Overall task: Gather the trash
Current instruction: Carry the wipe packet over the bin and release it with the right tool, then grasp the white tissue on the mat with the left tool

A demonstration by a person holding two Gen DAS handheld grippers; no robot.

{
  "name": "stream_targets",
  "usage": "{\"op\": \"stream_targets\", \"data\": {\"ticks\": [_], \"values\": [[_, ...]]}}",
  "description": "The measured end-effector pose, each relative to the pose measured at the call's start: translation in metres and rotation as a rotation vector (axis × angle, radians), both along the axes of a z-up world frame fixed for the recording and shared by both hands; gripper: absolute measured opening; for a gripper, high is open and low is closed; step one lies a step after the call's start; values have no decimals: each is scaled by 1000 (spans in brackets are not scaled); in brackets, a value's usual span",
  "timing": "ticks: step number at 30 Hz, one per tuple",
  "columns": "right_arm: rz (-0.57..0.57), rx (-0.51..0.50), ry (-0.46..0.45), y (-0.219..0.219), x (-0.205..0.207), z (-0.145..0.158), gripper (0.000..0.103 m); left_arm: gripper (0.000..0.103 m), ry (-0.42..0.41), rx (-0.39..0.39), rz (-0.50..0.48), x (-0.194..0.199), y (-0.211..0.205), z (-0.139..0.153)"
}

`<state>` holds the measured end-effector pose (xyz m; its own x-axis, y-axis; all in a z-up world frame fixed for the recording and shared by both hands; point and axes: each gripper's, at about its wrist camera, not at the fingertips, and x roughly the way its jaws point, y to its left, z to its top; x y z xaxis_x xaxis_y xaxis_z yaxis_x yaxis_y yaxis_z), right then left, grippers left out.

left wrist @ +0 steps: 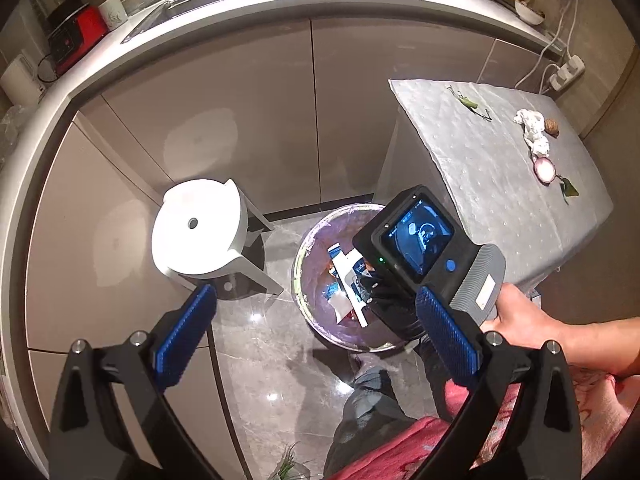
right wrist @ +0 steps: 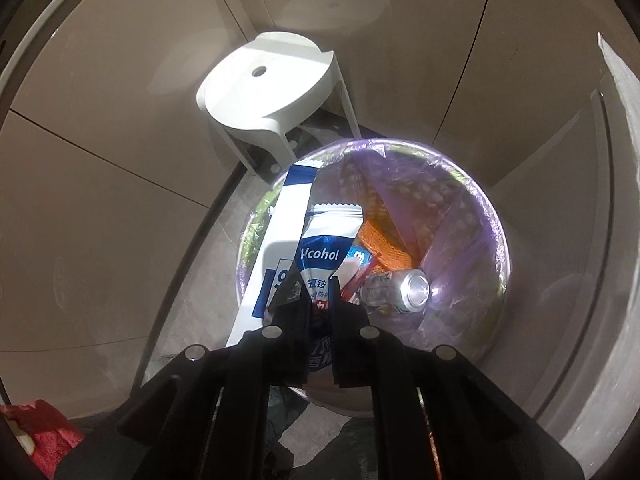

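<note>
A round bin [left wrist: 301, 252] lined with a purple bag stands on the floor, its rim [right wrist: 496, 236] filling the right wrist view. My right gripper [right wrist: 320, 284] hangs over it, shut on a white-and-blue alcohol wipe packet [right wrist: 332, 236] that stands up between its fingers. A long white-and-blue carton [right wrist: 276, 248] leans on the bin's left rim. Inside lie a drink can [right wrist: 400, 292] and an orange net [right wrist: 380, 244]. My left gripper [left wrist: 314, 296] is high above the bin, open and holding nothing. In its view the right gripper [left wrist: 370, 286] dips into the bin. On the table [left wrist: 480, 168] lie crumpled tissue [left wrist: 530, 128], an onion half [left wrist: 545, 168] and green stems [left wrist: 468, 102].
A white plastic stool [left wrist: 196, 228] stands left of the bin, against the beige cabinet doors [left wrist: 240, 120]. The cloth-covered table is right of the bin. A person's hand [left wrist: 516, 312] grips the right tool. The counter above carries a red blender [left wrist: 76, 32] and a sink.
</note>
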<state>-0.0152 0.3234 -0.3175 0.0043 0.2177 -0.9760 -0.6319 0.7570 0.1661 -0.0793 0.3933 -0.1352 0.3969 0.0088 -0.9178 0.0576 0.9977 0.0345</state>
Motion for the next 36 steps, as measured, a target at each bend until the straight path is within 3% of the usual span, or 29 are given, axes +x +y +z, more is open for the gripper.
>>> {"op": "stream_targets", "data": {"ticks": [3, 4, 5, 14, 19, 21, 23, 28, 33, 36], "values": [[0, -17, 39, 1, 4, -13, 38, 96, -2, 1, 5, 1, 0, 2], [5, -31, 31, 2, 4, -15, 63, 96, -2, 0, 7, 1, -1, 3], [11, -31, 11, 1, 3, -13, 72, 96, -3, -1, 7, 2, -1, 3], [-4, 46, -7, -2, 13, 14, 77, 96, -20, -2, -4, 10, -6, 8], [-48, 178, -81, -24, 22, 72, 77, 96, -45, -26, -17, 16, -8, 18], [-105, 253, -130, -48, 27, 108, 79, 96, -61, -52, -36, 20, -11, 26], [-183, 289, -199, -81, 31, 143, 88, 96, -83, -86, -71, 26, -18, 34], [-407, 256, -364, -184, 31, 202, 94, 96, -87, -140, -205, 55, -61, 36], [-639, 154, -440, -289, 24, 224, 95, 96, -63, -180, -356, 94, -132, 25], [-759, 105, -458, -342, 21, 222, 95, 96, -59, -194, -449, 119, -185, 16]]}}
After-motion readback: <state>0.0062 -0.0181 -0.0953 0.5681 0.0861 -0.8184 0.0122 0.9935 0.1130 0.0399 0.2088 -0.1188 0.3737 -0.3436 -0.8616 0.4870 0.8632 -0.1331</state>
